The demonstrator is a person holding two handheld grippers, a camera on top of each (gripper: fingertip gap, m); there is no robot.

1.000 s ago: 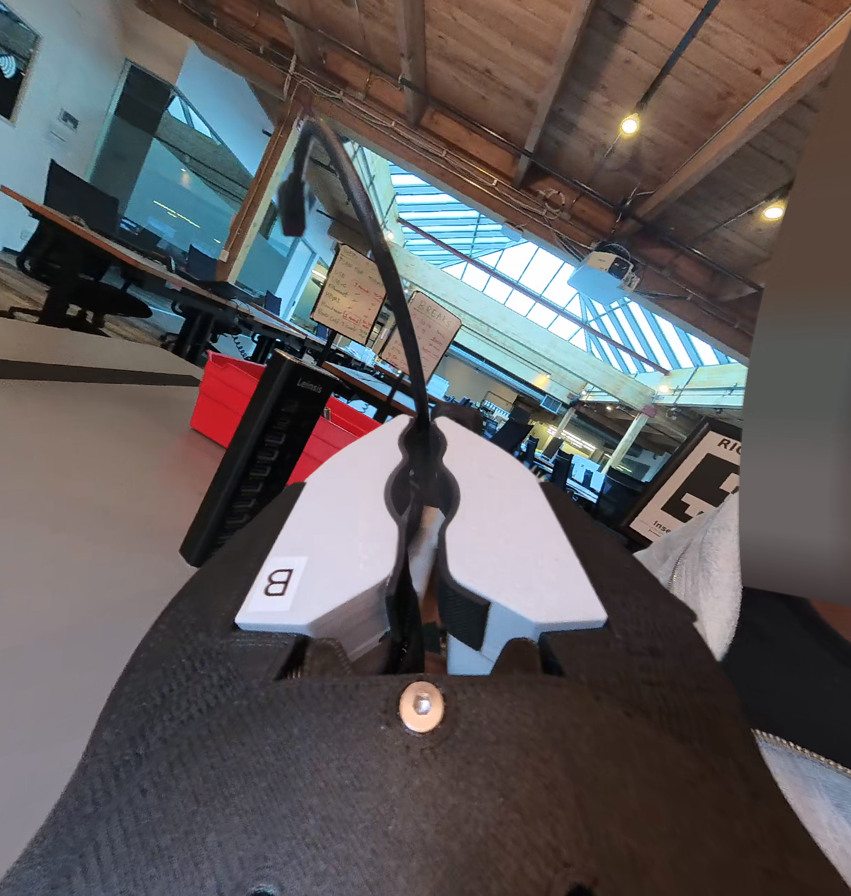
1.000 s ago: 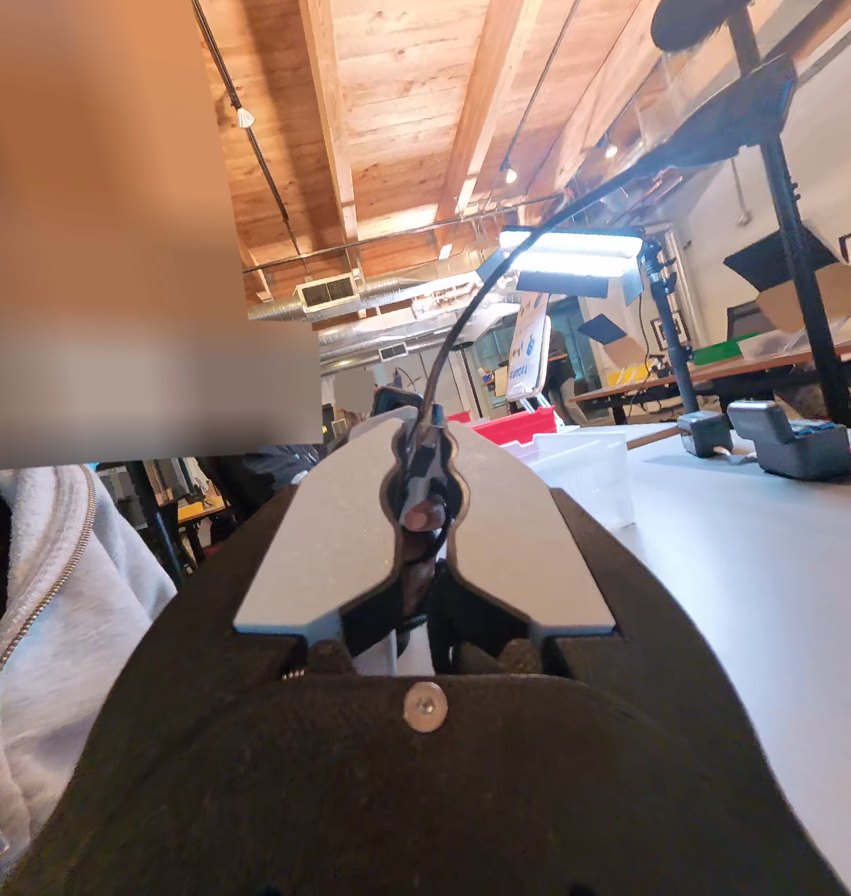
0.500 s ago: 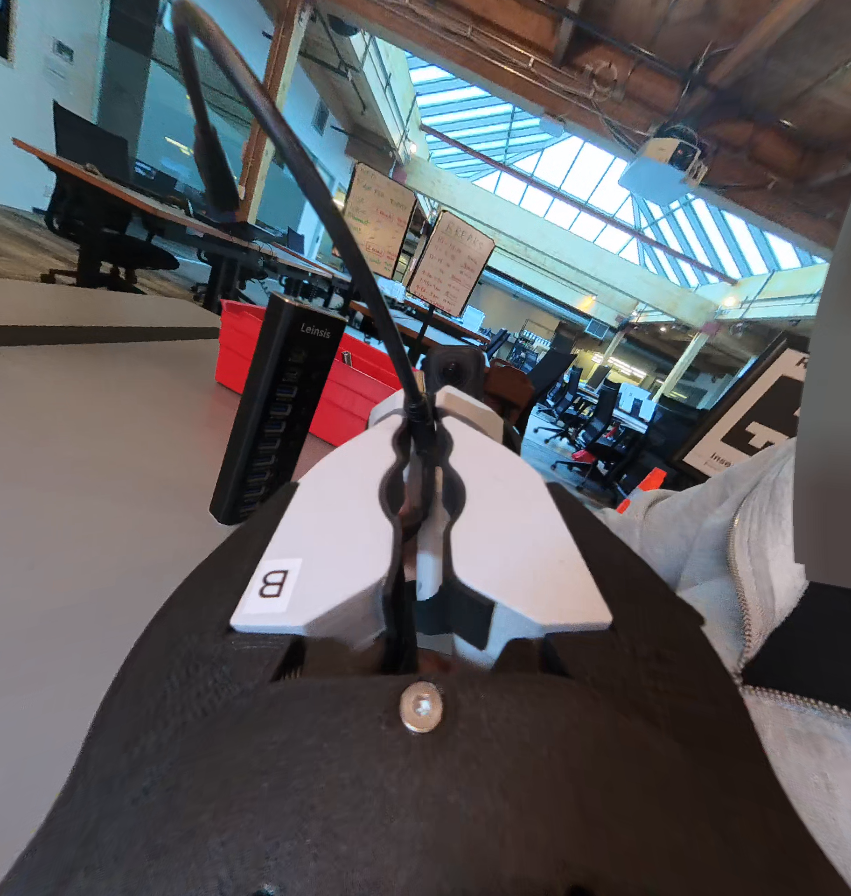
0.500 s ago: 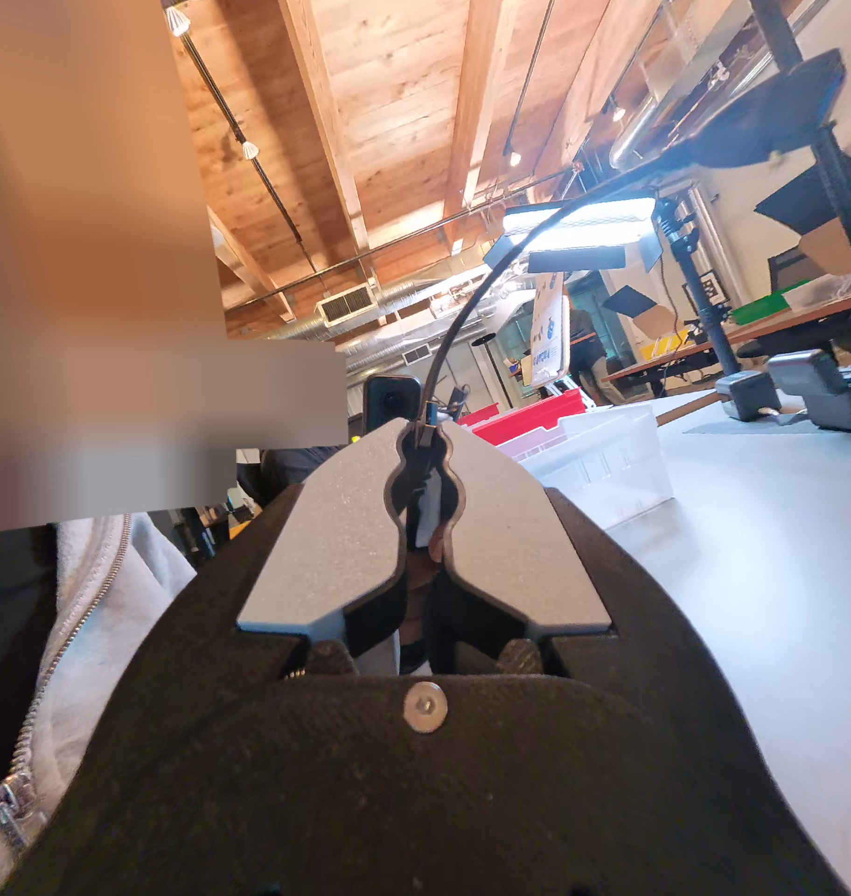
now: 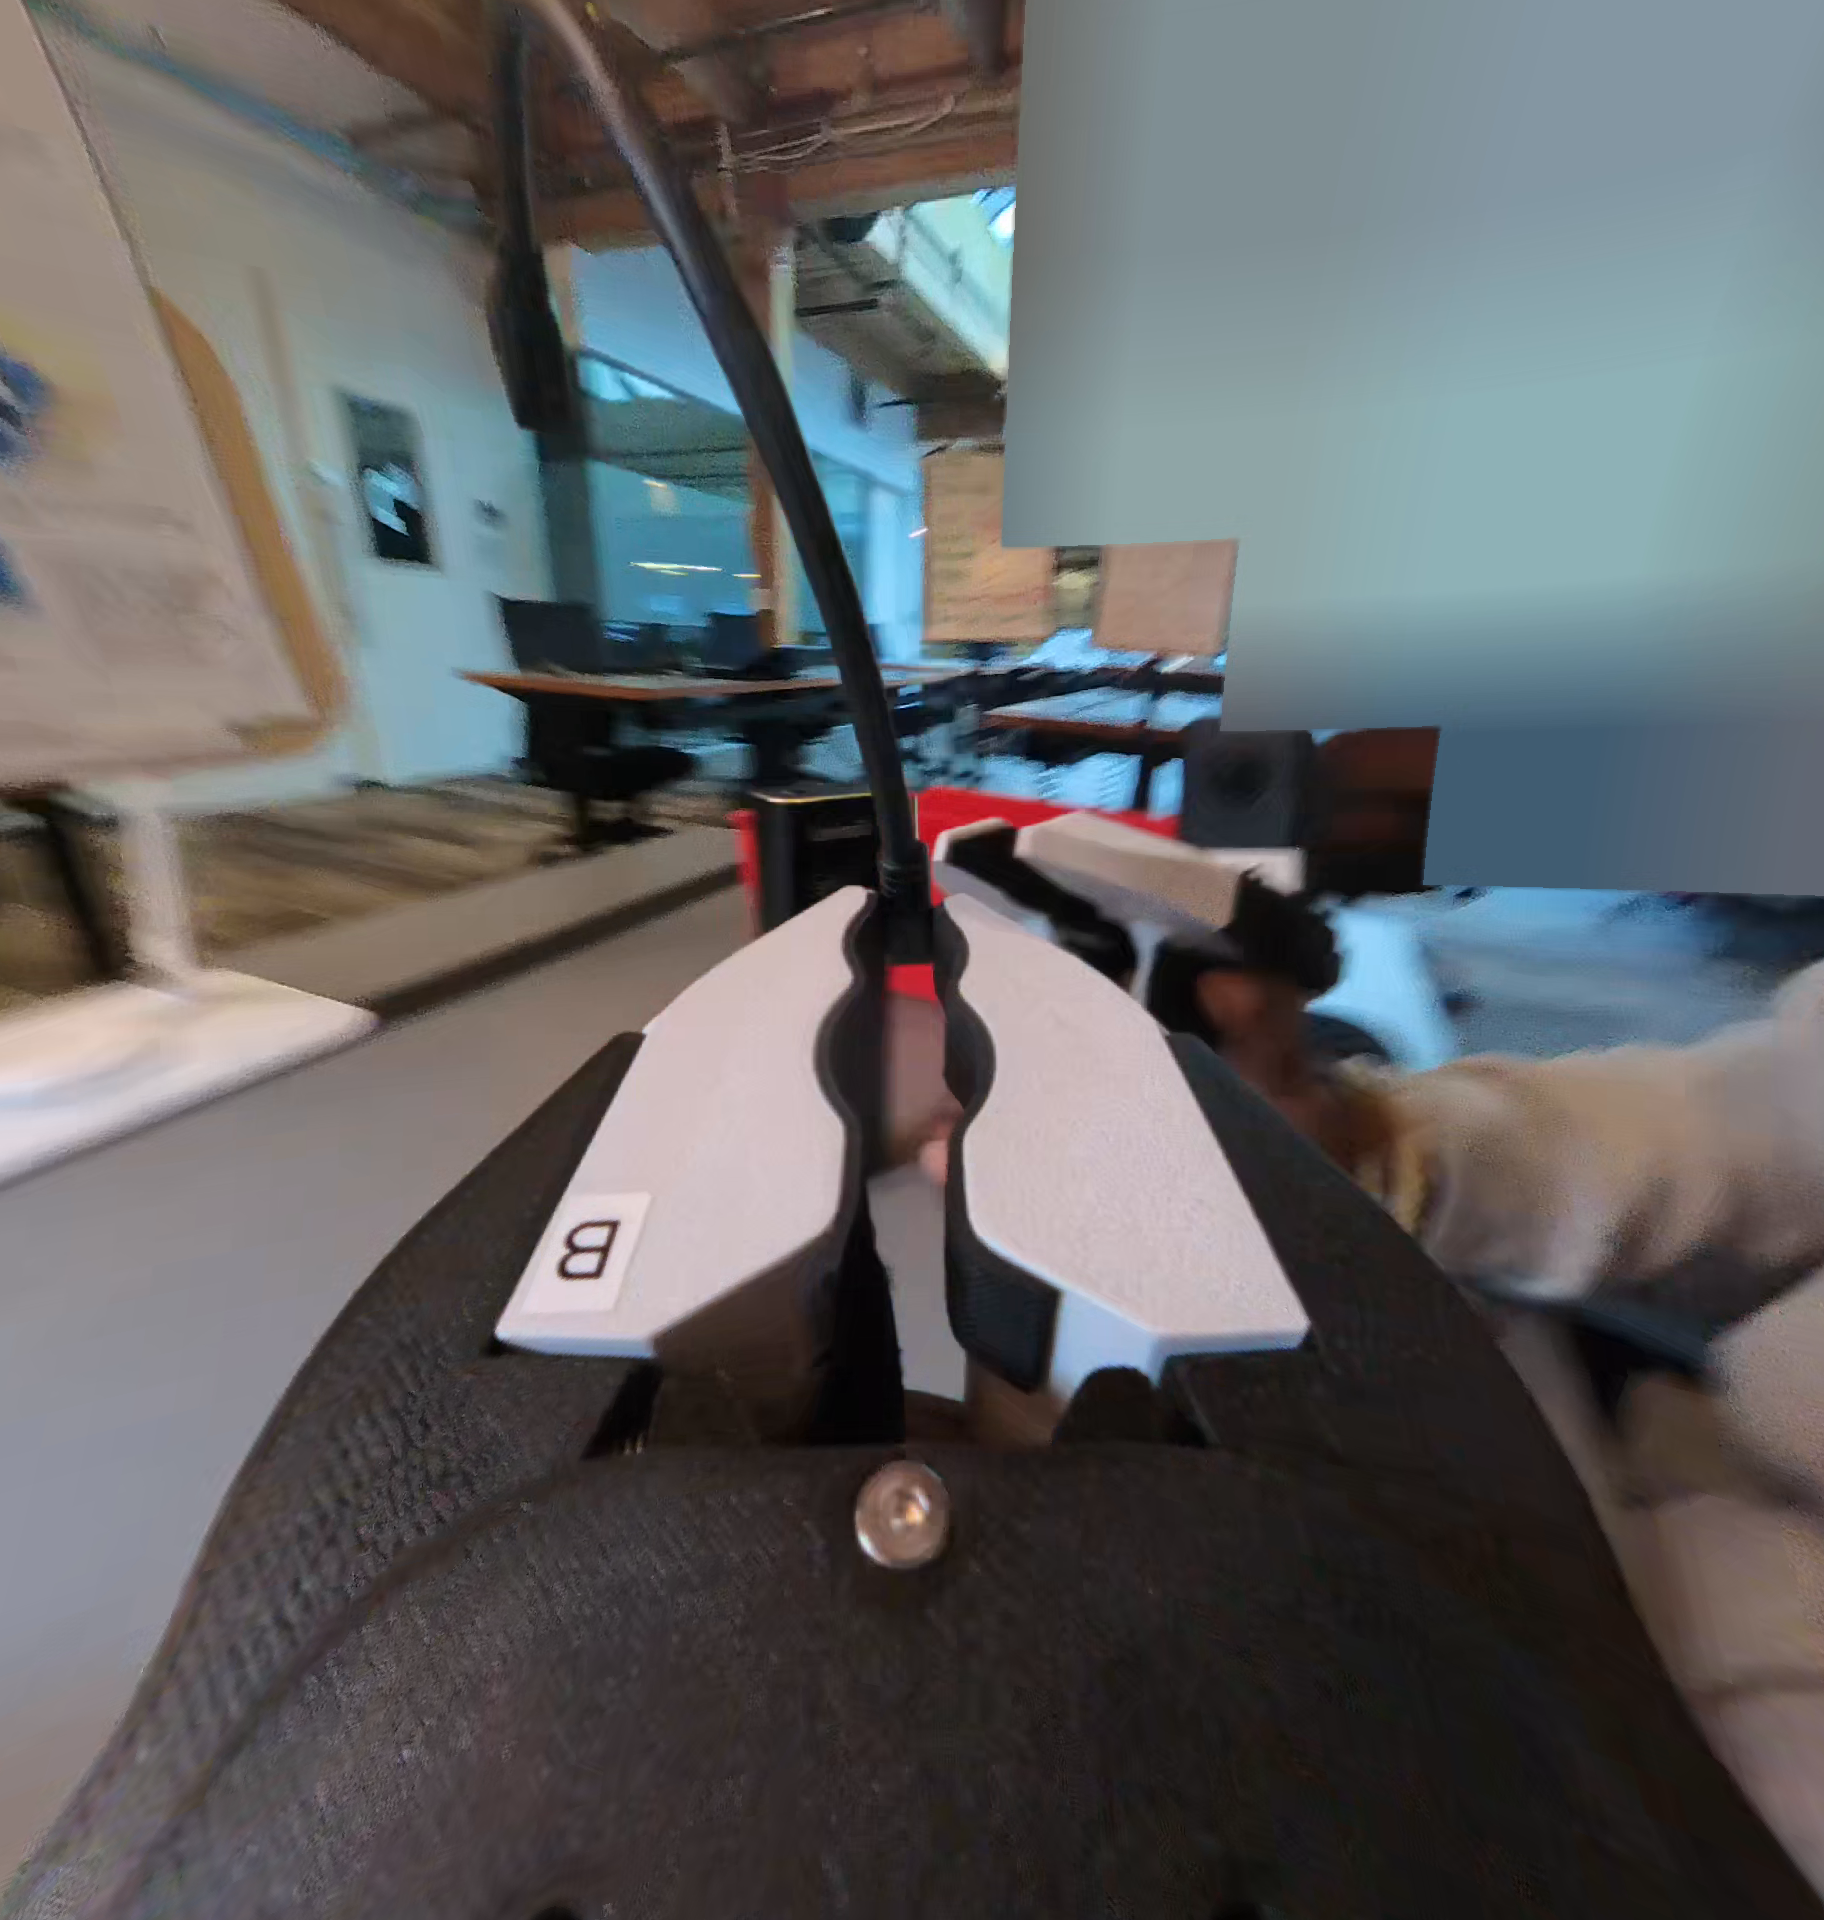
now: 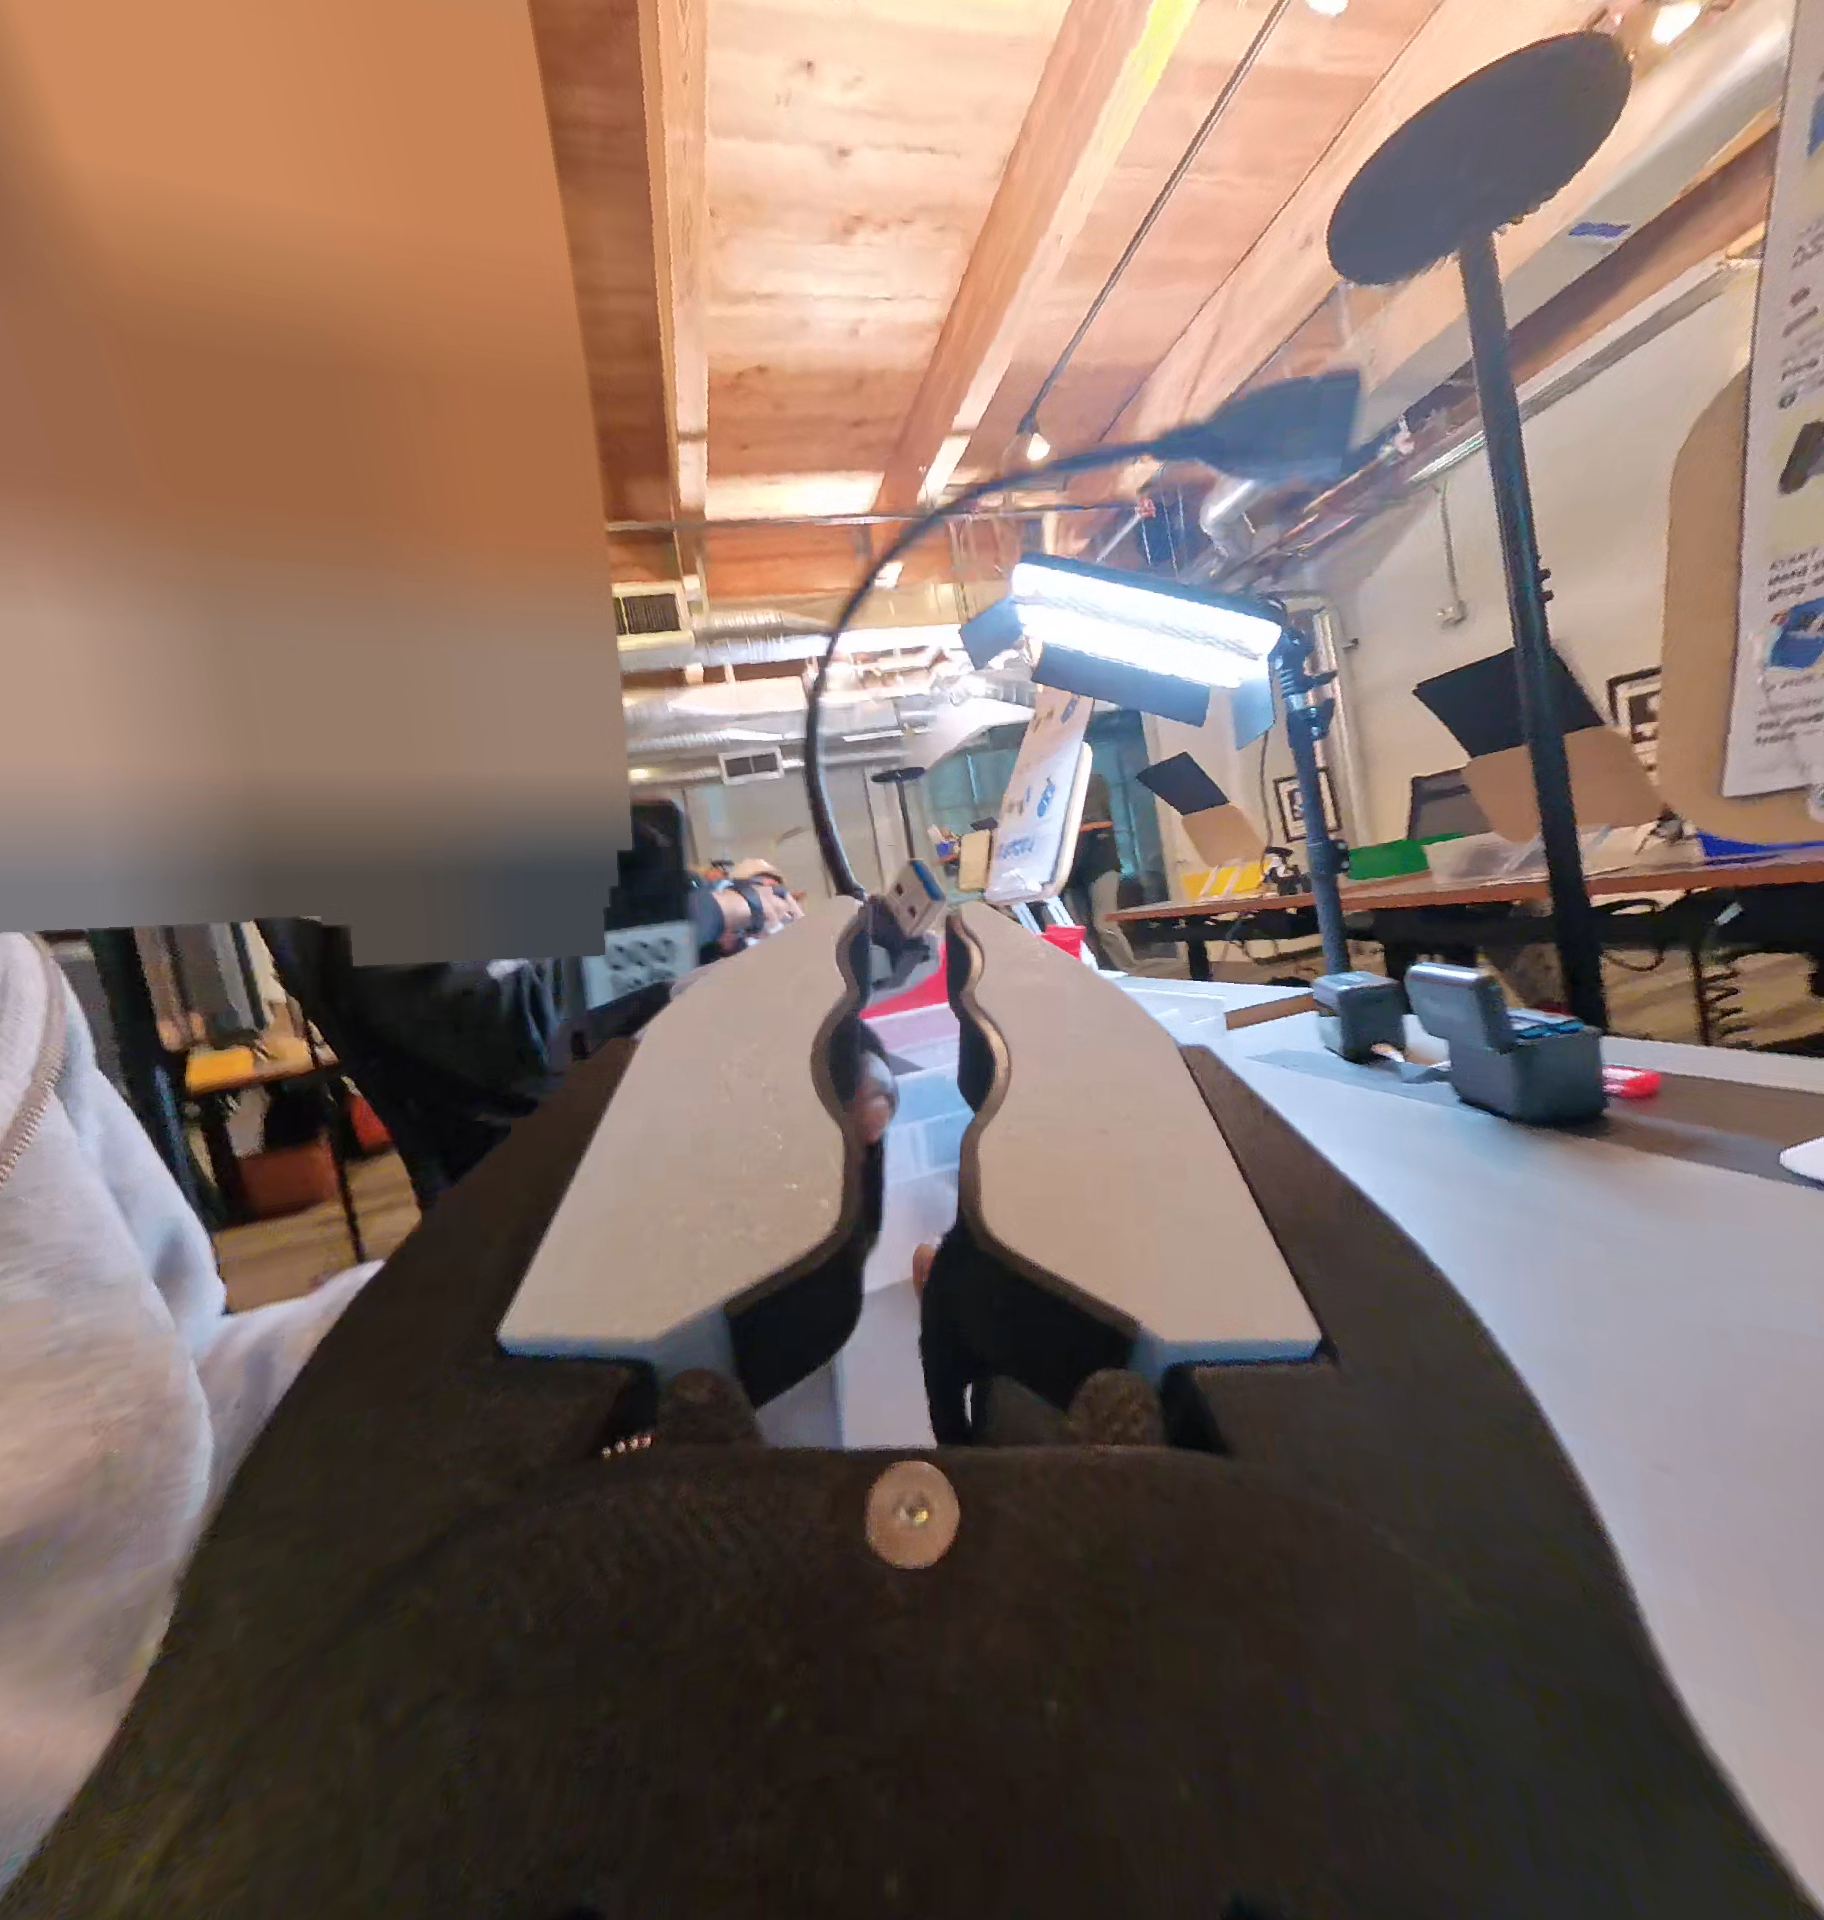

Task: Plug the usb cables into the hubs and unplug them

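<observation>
In the left wrist view my left gripper [image 5: 903, 914] is shut on the black plug end of a USB cable [image 5: 783, 447], which rises stiffly from the tips out of the top of the frame. A black hub [image 5: 809, 852] stands on the table just behind the tips, mostly hidden. My right gripper shows beyond, to the right, in the same view [image 5: 1095, 883]. In the right wrist view my right gripper [image 6: 908, 925] holds a silver USB plug [image 6: 913, 894] at its tips, jaws slightly apart. The plug tilts up to the right. Its thin black cable [image 6: 835, 686] loops up.
A red bin [image 5: 1043, 821] sits behind the hub. The grey table [image 6: 1510, 1299] carries clear bins [image 6: 913, 1091] and grey boxes [image 6: 1510, 1049]. A light panel [image 6: 1147, 634] and a black stand [image 6: 1521, 623] rise at the right. A person's grey sleeve [image 5: 1614, 1164] reaches in. My two grippers' fingertips are within a few centimetres of each other. The black hub [image 5: 809, 852] is about 12 centimeters from my right fingertips.
The left gripper has swung left and levelled out, so the right gripper now shows in its view. The right gripper's jaws have widened a little, and the plug now tilts out at the tips.
</observation>
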